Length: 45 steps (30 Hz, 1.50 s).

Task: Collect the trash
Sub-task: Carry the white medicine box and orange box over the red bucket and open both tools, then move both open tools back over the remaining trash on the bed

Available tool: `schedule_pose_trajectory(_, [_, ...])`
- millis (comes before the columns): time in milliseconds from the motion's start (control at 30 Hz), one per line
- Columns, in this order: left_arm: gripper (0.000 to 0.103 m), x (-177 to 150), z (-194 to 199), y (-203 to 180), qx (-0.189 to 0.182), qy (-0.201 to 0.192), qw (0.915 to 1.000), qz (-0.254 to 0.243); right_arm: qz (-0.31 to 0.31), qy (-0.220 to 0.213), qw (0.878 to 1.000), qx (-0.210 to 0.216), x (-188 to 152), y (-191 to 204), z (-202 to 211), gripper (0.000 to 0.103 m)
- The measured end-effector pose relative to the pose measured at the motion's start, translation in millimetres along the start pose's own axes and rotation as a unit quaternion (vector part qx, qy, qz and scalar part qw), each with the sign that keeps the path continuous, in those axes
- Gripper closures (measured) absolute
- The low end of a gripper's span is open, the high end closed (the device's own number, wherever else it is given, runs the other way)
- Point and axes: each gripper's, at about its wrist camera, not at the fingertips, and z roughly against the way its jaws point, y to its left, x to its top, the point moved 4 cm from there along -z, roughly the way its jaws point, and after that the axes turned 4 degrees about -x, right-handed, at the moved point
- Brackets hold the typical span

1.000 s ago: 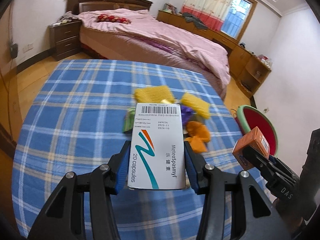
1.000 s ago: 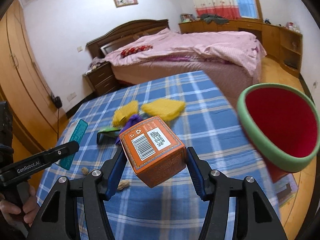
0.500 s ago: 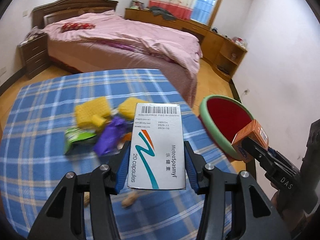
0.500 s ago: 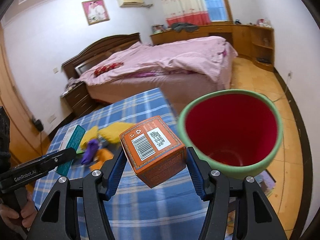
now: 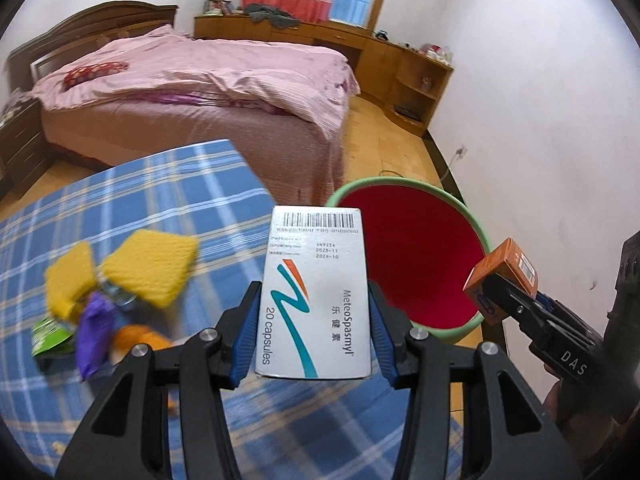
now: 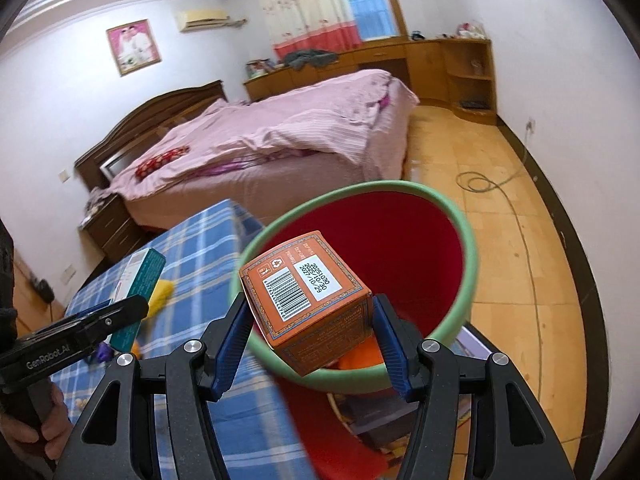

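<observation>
Blue plaid cloth [image 5: 168, 208] covers the table, and a bed [image 5: 192, 92] with pink bedding is seen beyond it at 12 o'clock. One white pill box [image 5: 316, 292] is clamped between the blue pads of the left gripper [image 5: 314, 328]; its long axis runs straight ahead along the fingers, with the barcode end pointed away from the camera. One orange box [image 6: 306, 308] is pinched between the pads of the right gripper [image 6: 308, 340], tilted on a corner, its barcode face turned up. In the right wrist view this box is held in front of the mouth of one red bin [image 6: 400, 240] with a green rim; whether it is over the opening cannot be told. In the left wrist view the bin [image 5: 416, 264] is seen at 2 o'clock of the pill box, past the table edge, and the orange box [image 5: 504, 272] appears at 3 o'clock, against the bin's near right rim.

Compared with half a second earlier, both views have been swung further toward the bin, which now fills more of each frame; the grip on each box is unchanged.

Left on the cloth at 9 o'clock are two yellow sponges [image 5: 148, 268], one purple wrapper [image 5: 94, 328], one green packet [image 5: 50, 336] and one orange scrap [image 5: 138, 338], all blurred.
</observation>
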Motion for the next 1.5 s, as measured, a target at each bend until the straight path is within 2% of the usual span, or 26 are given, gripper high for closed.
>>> schedule_pose_trajectory(300, [0.053, 6.8, -53.9, -32.6, -0.015, 0.027, 0.9992, -0.027, -0.026, 0.017, 0.999, -0.018, 1.4, -40.6, -24.2, 0.041])
schedule_pose_trajectory(667, [0.053, 3.6, -83.7, -44.5, -0.023, 0.048, 0.9980, -0.034, -0.028, 0.028, 0.999, -0.020, 1.8, -52.6, -42.6, 0.040])
schedule_pose_trajectory(900, [0.052, 2.9, -78.7, -49.7, -0.026, 0.045, 0.9980, -0.037, -0.037, 0.032, 0.999, -0.021, -0.7, -55.4, -48.0, 0.040])
schedule_pose_trajectory(1000, [0.047, 2.2, -78.1, -51.5, -0.027, 0.049, 0.9977, -0.038, -0.037, 0.031, 0.999, -0.022, -1.0, -55.0, -47.6, 0.040])
schedule_pose_trajectory(1100, [0.047, 2.6, -77.0, -53.3, -0.030, 0.048, 0.9976, -0.039, -0.038, 0.028, 0.999, -0.025, -0.7, -56.0, -46.1, 0.040])
schedule_pose_trajectory(1500, [0.047, 1.8, -49.6, -44.7, -0.031, 0.043, 0.9983, -0.025, -0.046, 0.011, 0.999, -0.020, -0.2, -50.6, -22.1, 0.039])
